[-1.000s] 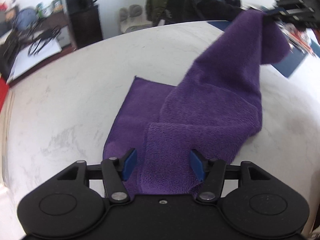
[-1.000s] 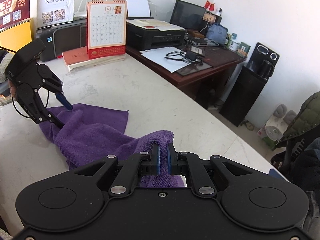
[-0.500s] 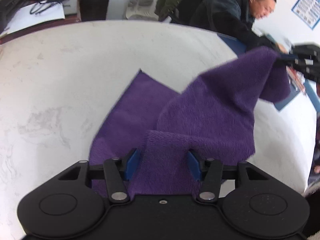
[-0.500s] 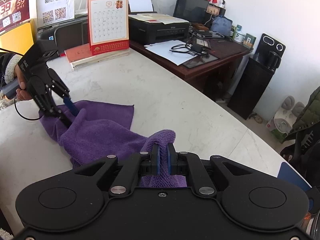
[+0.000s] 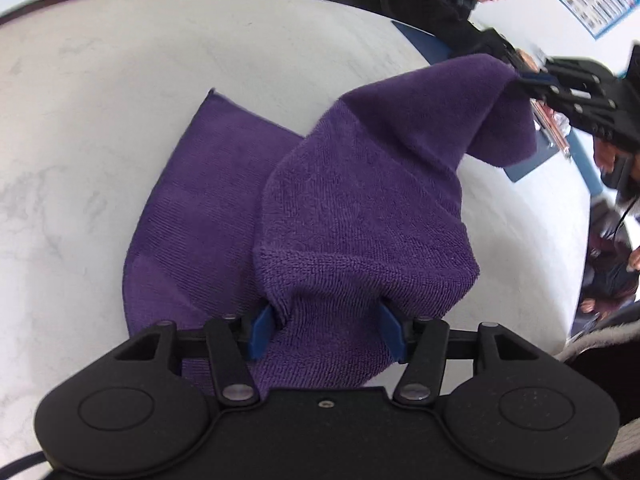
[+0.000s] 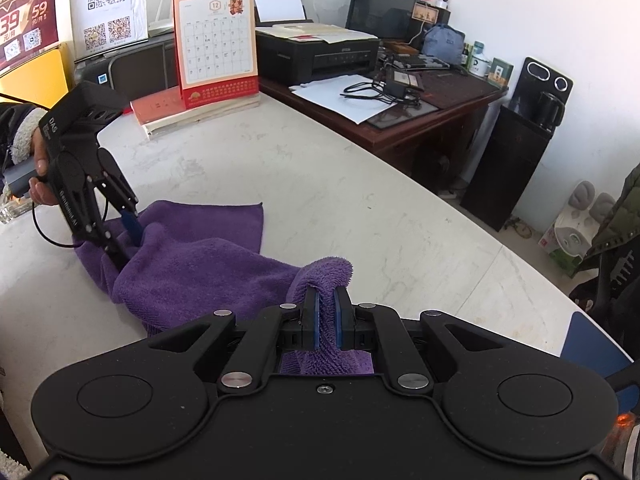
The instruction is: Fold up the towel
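My left tongs (image 5: 325, 330) have a thick bunch of the purple towel (image 5: 360, 216) between their blue pads (image 5: 259, 330), and the jaws are opening a little around it; the cloth fills the gap from pad to pad, so it is gripped there, loosely at best. My right tongs (image 6: 326, 314) are pinched tight together on a thin ridge of the same towel (image 6: 192, 264), whose looped corner stands up just past the tips.

From the left-hand view, the towel rises out of my left tongs as a folded-over hump, then stretches up and away to a raised corner that my right tongs (image 5: 532, 80) hold above the bench (image 5: 100, 140). Beneath that lifted part, a flat layer of towel lies spread on the pale marbled bench, one square corner pointing away from me.

From the right-hand view, the towel runs across the bench to my left tongs (image 6: 124, 224), which point steeply down into the cloth, my hand (image 6: 38, 176) behind them in a fleece-cuffed sleeve.

Farther along the bench stands a red desk calendar (image 6: 216, 44) on a stack of books. Beyond the edge is a dark wooden desk (image 6: 420, 108) with papers and cables, a black printer (image 6: 320, 54) and a monitor (image 6: 380, 10).
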### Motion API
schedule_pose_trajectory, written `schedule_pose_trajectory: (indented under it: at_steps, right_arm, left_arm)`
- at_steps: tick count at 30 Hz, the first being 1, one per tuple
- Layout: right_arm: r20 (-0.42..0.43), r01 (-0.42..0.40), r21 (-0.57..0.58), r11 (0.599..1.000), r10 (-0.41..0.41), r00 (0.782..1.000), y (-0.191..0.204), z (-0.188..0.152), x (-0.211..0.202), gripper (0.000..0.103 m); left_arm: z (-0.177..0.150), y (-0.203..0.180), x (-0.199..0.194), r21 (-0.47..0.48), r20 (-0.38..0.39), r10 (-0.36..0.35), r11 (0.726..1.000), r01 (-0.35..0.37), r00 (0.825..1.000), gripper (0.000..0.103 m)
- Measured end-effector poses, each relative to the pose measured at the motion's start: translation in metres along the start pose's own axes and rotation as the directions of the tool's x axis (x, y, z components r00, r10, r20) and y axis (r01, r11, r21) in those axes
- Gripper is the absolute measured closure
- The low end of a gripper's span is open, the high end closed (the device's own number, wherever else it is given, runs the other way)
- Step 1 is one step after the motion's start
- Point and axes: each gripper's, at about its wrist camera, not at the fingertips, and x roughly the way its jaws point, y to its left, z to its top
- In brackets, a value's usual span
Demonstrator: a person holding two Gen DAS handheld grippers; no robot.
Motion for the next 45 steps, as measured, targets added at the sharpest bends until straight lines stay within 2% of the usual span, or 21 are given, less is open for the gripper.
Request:
schedule_pose_trajectory:
  at_steps: [2, 4, 5, 6, 10, 13, 16, 19, 21, 22, 23, 26, 28, 29, 31, 32, 33, 36, 39, 42, 45]
  right_arm:
    - [-0.003, -0.001, 0.006, 1.0, 0.001, 1.0, 0.0, -0.001, 0.0, 0.096]
    - [-0.004, 0.0, 0.011, 1.0, 0.0, 1.0, 0.0, -0.002, 0.0, 0.096]
    - [-0.004, 0.002, 0.013, 1.0, -0.002, 1.0, 0.0, -0.003, -0.001, 0.096]
    - [-0.003, 0.004, 0.016, 1.0, -0.004, 1.0, 0.001, -0.004, -0.001, 0.096]
    - [0.001, 0.023, 0.03, 0.999, -0.023, 1.0, 0.003, -0.01, -0.006, 0.096]
    - [0.007, 0.042, 0.028, 0.999, -0.042, 0.999, 0.002, -0.013, -0.009, 0.096]
    - [0.045, 0.085, 0.004, 0.996, -0.086, 0.995, -0.005, -0.003, -0.012, 0.097]
    - [0.122, 0.122, 0.001, 0.992, -0.122, 0.985, -0.02, 0.019, -0.019, 0.097]
    - [0.185, 0.147, 0.005, 0.989, -0.145, 0.972, -0.03, 0.037, -0.029, 0.097]
    - [0.214, 0.16, 0.002, 0.987, -0.157, 0.964, -0.033, 0.044, -0.036, 0.097]
    - [0.243, 0.172, -0.003, 0.985, -0.166, 0.956, -0.036, 0.05, -0.044, 0.097]
    - [0.304, 0.198, -0.03, 0.98, -0.18, 0.935, -0.036, 0.054, -0.067, 0.097]
    - [0.308, 0.202, -0.056, 0.978, -0.176, 0.935, -0.033, 0.041, -0.076, 0.097]
    - [0.295, 0.193, -0.067, 0.979, -0.165, 0.941, -0.031, 0.031, -0.076, 0.097]
    - [0.228, 0.153, -0.083, 0.985, -0.131, 0.965, -0.026, 0.0, -0.067, 0.096]
    - [0.176, 0.138, -0.082, 0.987, -0.122, 0.977, -0.022, -0.017, -0.059, 0.095]
    - [0.115, 0.126, -0.083, 0.989, -0.116, 0.987, -0.016, -0.035, -0.049, 0.091]
    - [-0.047, 0.086, -0.046, 0.995, -0.088, 0.995, 0.001, -0.087, -0.024, 0.09]
    - [-0.12, 0.07, 0.064, 0.996, -0.061, 0.991, 0.01, -0.122, -0.02, 0.088]
    - [-0.08, 0.057, 0.181, 0.982, -0.043, 0.996, 0.005, -0.127, -0.036, 0.079]
    - [-0.006, 0.025, 0.249, 0.968, -0.025, 1.0, -0.004, -0.114, -0.048, 0.071]
  left_arm:
    - [-0.002, -0.018, 0.003, 0.055, 0.006, 0.086, 0.995, -0.086, 0.996, 0.054]
    - [-0.005, -0.031, 0.007, 0.091, 0.019, 0.159, 0.983, -0.16, 0.987, 0.067]
    - [-0.008, -0.04, 0.009, 0.11, 0.032, 0.21, 0.971, -0.212, 0.977, 0.081]
    - [-0.01, -0.044, 0.011, 0.102, 0.039, 0.239, 0.965, -0.242, 0.97, 0.088]
    - [-0.014, -0.047, -0.001, -0.026, 0.111, 0.239, 0.971, -0.238, 0.965, 0.094]
    - [-0.01, -0.043, -0.024, -0.105, 0.205, 0.245, 0.968, -0.227, 0.948, 0.094]
    - [0.006, -0.037, -0.055, -0.159, 0.311, 0.272, 0.96, -0.232, 0.911, 0.094]
    - [0.023, -0.039, -0.085, -0.154, 0.398, 0.303, 0.953, -0.262, 0.866, 0.094]
    - [0.032, -0.048, -0.113, -0.123, 0.472, 0.316, 0.948, -0.294, 0.823, 0.094]
    - [0.034, -0.053, -0.121, -0.104, 0.49, 0.311, 0.948, -0.3, 0.814, 0.094]
    - [0.031, -0.062, -0.126, -0.055, 0.495, 0.317, 0.941, -0.335, 0.809, 0.094]
    - [0.022, -0.09, -0.138, 0.09, 0.511, 0.331, 0.897, -0.433, 0.793, 0.094]
    - [0.008, -0.097, -0.125, 0.141, 0.464, 0.338, 0.884, -0.445, 0.819, 0.094]
    - [-0.004, -0.098, -0.11, 0.157, 0.42, 0.349, 0.881, -0.446, 0.837, 0.093]
    - [-0.027, -0.1, -0.079, 0.189, 0.329, 0.371, 0.875, -0.446, 0.868, 0.092]
    - [-0.043, -0.099, -0.056, 0.191, 0.257, 0.388, 0.877, -0.44, 0.885, 0.092]
    - [-0.057, -0.096, -0.043, 0.186, 0.214, 0.397, 0.881, -0.436, 0.893, 0.09]
    - [-0.085, -0.094, -0.022, 0.138, 0.144, 0.401, 0.897, -0.42, 0.905, 0.089]
    - [-0.101, -0.094, -0.023, 0.072, 0.136, 0.395, 0.911, -0.406, 0.909, 0.085]
    - [-0.108, -0.092, -0.035, 0.018, 0.137, 0.393, 0.917, -0.4, 0.909, 0.081]
    - [-0.106, -0.09, -0.046, 0.02, 0.14, 0.399, 0.914, -0.405, 0.906, 0.079]
